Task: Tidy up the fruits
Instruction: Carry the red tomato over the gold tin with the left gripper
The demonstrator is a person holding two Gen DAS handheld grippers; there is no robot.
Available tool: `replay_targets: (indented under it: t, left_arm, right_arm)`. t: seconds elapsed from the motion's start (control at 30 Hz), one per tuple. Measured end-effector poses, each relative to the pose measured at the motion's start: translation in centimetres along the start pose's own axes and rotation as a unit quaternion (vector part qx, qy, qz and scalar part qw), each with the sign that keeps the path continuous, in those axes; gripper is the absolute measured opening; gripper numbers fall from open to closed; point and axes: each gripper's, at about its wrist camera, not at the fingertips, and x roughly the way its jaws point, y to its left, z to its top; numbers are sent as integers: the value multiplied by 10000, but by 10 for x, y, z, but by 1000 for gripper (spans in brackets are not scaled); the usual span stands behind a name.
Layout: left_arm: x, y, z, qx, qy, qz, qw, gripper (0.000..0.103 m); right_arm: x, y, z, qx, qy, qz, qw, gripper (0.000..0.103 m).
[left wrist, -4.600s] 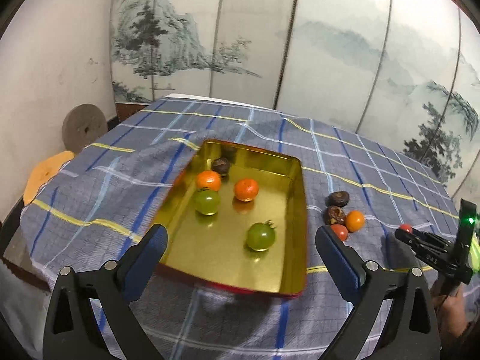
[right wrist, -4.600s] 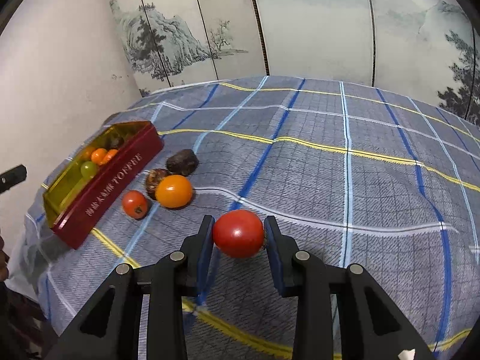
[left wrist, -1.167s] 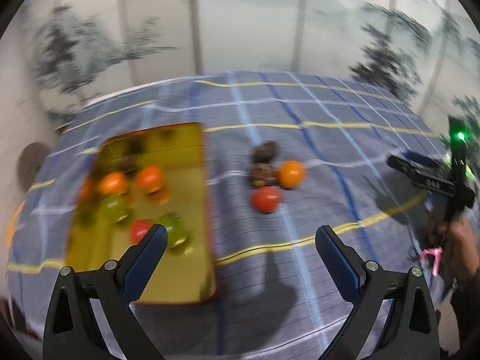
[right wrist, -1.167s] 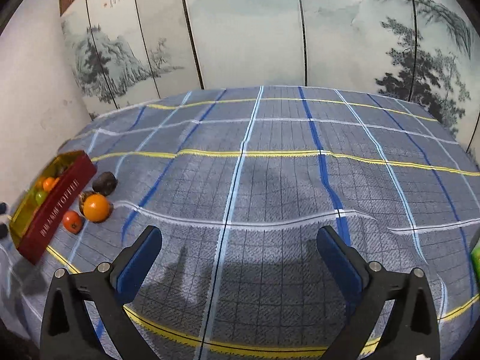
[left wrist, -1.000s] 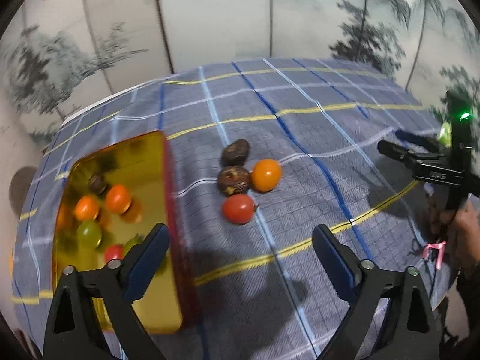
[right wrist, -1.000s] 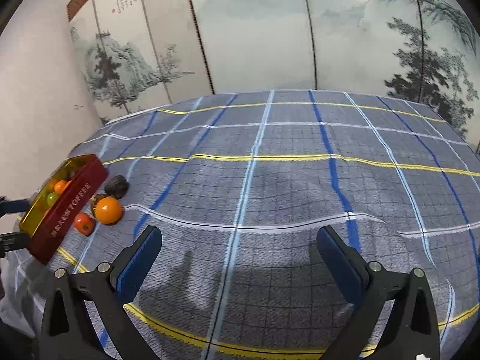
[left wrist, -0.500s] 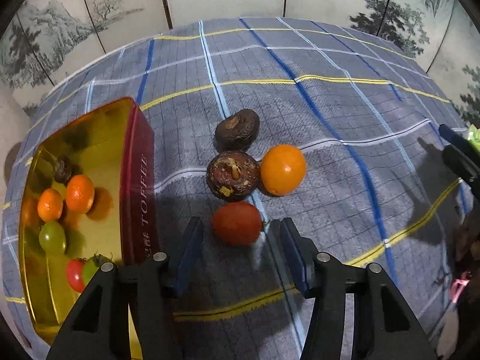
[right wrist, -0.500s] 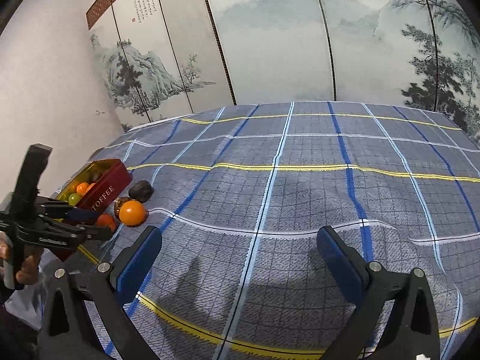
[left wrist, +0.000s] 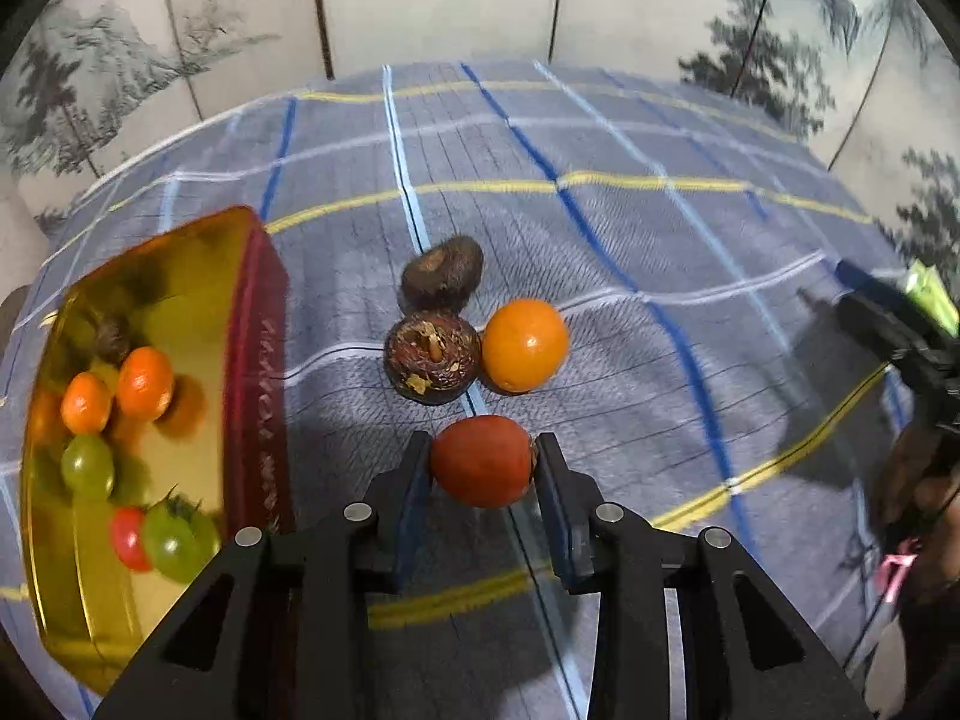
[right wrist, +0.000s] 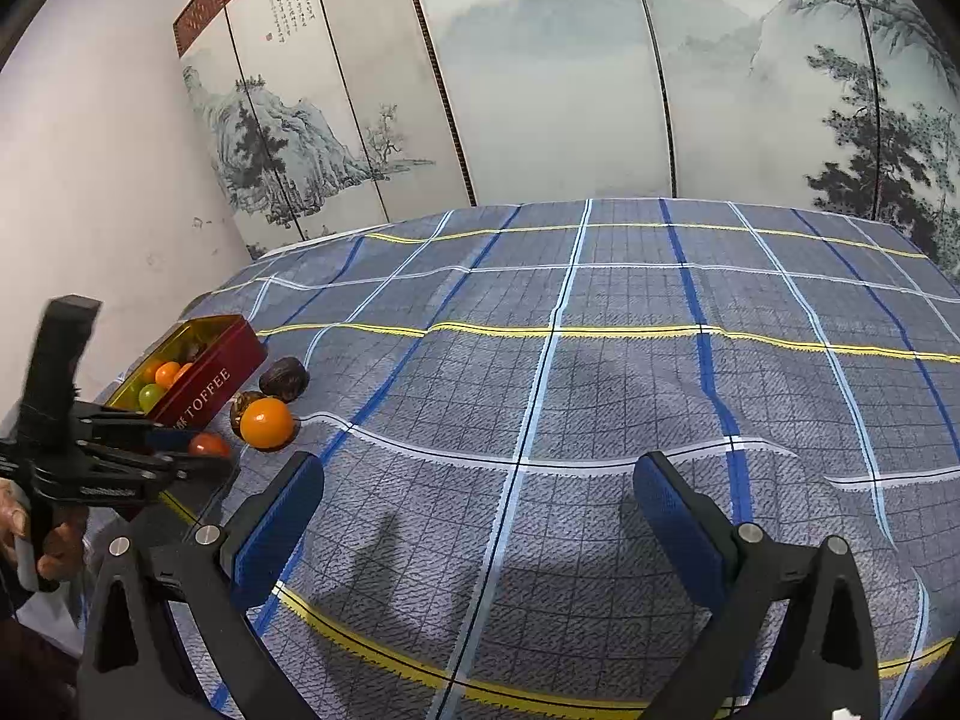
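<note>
My left gripper (left wrist: 483, 457) is shut on a red tomato (left wrist: 483, 461) that lies on the checked cloth, a pad pressing each side. Just beyond it sit an orange tomato (left wrist: 525, 345) and two brown wrinkled fruits (left wrist: 432, 357) (left wrist: 441, 282). To the left stands a gold-lined red toffee tin (left wrist: 258, 390) holding several small orange, green and red tomatoes and a brown fruit. In the right wrist view the left gripper (right wrist: 201, 459) grips the red tomato (right wrist: 207, 444) beside the tin (right wrist: 210, 387). My right gripper (right wrist: 480, 480) hangs open over bare cloth, far from the fruit.
A blue-grey checked cloth (right wrist: 600, 360) with wrinkles covers the table. A painted folding screen (right wrist: 540, 90) stands behind it and a white wall is at the left. A hand (right wrist: 48, 540) holds the left gripper's handle at the table's left edge.
My left gripper came down towards the loose fruit and its jaws went from wide open to shut on the red tomato. The right gripper stayed open in place.
</note>
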Motion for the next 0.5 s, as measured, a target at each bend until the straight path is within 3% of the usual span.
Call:
replay_targets:
  t: [0.17,0.5]
  left_arm:
    - [-32,-5,-12,-291,-233,-135,9992,35]
    - [-80,-6,-33,-400,-623,236,9970,35]
  right_arm:
    - [2,0,0,-25,51,-49,10000,103]
    - [9,3,-1,-85,205,-216,9995,103]
